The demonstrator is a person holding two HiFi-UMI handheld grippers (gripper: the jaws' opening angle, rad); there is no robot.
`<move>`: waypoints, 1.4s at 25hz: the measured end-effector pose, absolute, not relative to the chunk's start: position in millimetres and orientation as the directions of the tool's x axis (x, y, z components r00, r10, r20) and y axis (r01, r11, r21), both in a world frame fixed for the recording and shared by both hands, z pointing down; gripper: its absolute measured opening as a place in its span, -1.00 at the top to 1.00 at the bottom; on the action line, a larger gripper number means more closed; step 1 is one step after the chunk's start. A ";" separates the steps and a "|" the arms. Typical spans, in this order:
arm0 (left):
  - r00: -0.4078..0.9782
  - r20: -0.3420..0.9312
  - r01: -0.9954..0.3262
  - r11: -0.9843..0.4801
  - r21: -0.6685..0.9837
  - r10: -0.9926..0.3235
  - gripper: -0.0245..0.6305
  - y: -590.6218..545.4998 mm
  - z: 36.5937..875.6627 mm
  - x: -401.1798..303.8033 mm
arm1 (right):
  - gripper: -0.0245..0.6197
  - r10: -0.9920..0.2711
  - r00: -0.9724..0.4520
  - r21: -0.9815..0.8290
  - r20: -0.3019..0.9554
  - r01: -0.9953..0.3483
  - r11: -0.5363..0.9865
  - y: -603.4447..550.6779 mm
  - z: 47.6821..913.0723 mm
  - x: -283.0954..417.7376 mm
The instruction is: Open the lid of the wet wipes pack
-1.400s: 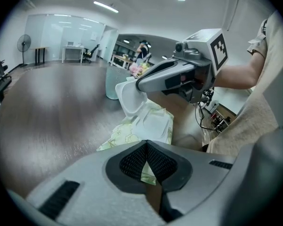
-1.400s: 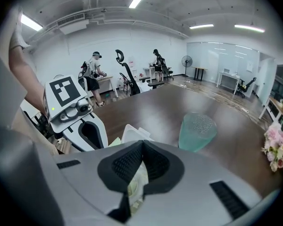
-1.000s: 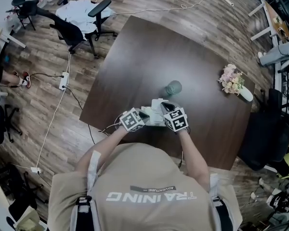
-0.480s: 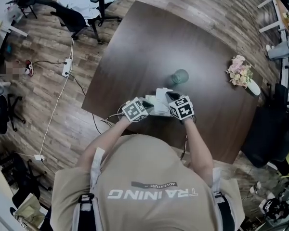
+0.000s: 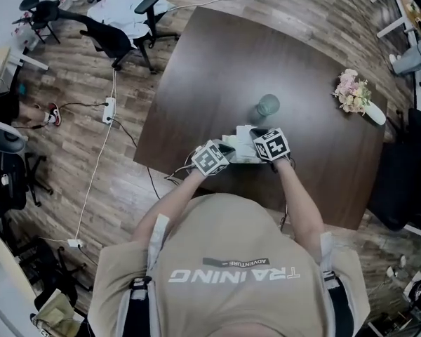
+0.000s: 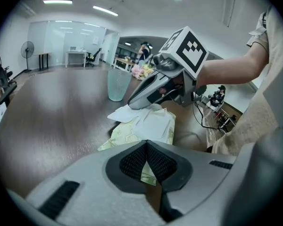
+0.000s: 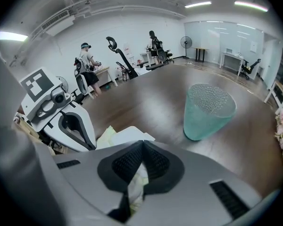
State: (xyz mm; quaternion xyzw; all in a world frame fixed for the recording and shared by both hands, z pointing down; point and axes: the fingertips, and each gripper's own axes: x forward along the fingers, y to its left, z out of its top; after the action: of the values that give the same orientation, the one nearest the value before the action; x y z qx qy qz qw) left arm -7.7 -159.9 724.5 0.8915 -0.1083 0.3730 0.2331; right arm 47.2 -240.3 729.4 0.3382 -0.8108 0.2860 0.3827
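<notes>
- As a person works at a dark wooden table [image 5: 217, 69], the wet wipes pack [image 5: 243, 148] sits near the table's close edge, held between two handheld grippers, with a teal glass [image 5: 268, 105] standing just beyond it.
- The left gripper [image 5: 224, 157] has its jaws pressed together on the pack's near edge; a strip of pale green wrapper [image 6: 148, 173] shows squeezed between the ribbed pads [image 6: 132, 160] in the left gripper view.
- The right gripper [image 5: 257, 143] is likewise clamped down, with crumpled white and green material from the pack [image 7: 137, 182] caught between its pads in the right gripper view.
- A white flap [image 6: 127, 113] lies on the pack's top, right at the right gripper's tip. Whether it is the lid or a drawn-out wipe cannot be told.
- Judging by its creased, sagging wrapper, the pack looks soft and light. It would likely buckle or slide rather than resist a pull.
- The lid seems best taken at its free edge, while the other gripper pins the wrapper's end to stop the whole pack lifting.
- A vase of flowers [image 5: 353, 90] stands well apart, at the table's far right.
</notes>
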 end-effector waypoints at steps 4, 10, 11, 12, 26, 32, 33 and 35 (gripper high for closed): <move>0.688 0.724 -0.401 -0.858 0.320 -0.051 0.90 -140.5 729.2 7.4 | 0.88 -0.375 -0.477 -0.174 0.795 -0.771 0.612 -223.7 713.9 58.8; 0.692 0.714 -0.423 -0.861 0.283 -0.105 0.90 -158.2 711.0 -7.9 | 0.88 -0.489 -0.512 -0.183 0.706 -0.799 0.573 -213.3 666.8 56.0; 0.702 0.703 -0.436 -0.851 0.295 -0.116 0.90 -157.8 707.1 -8.1 | 0.88 -0.494 -0.519 -0.191 0.698 -0.799 0.570 -206.4 662.9 60.6; 0.709 0.693 -0.446 -0.843 0.301 -0.128 0.90 -157.2 703.2 -8.4 | 0.88 -0.500 -0.525 -0.198 0.689 -0.800 0.567 -199.7 659.3 65.6; 0.848 0.429 -0.437 -0.869 0.232 -0.311 0.90 -199.4 553.5 -8.0 | 0.88 -0.675 -0.553 -0.210 0.488 -0.826 0.524 -167.2 579.5 78.5; 0.886 0.292 -0.419 -0.893 0.164 -0.362 0.90 -218.2 475.3 -3.5 | 0.88 -0.722 -0.576 -0.194 0.384 -0.815 0.546 -176.7 517.7 76.0; 0.890 0.272 -0.415 -0.896 0.155 -0.365 0.90 -220.0 464.9 -2.7 | 0.88 -0.731 -0.574 -0.181 0.370 -0.816 0.549 -178.8 508.7 76.5; 0.898 0.235 -0.409 -0.902 0.137 -0.372 0.90 -222.7 445.4 -1.9 | 0.88 -0.749 -0.568 -0.151 0.341 -0.820 0.552 -183.0 490.6 77.7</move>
State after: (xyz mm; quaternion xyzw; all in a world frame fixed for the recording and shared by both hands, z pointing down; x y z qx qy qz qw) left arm -1.9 -222.7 445.4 0.9699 -0.2013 0.1020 0.0917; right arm 77.7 -183.0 490.6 0.4494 -0.8729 0.1479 0.1194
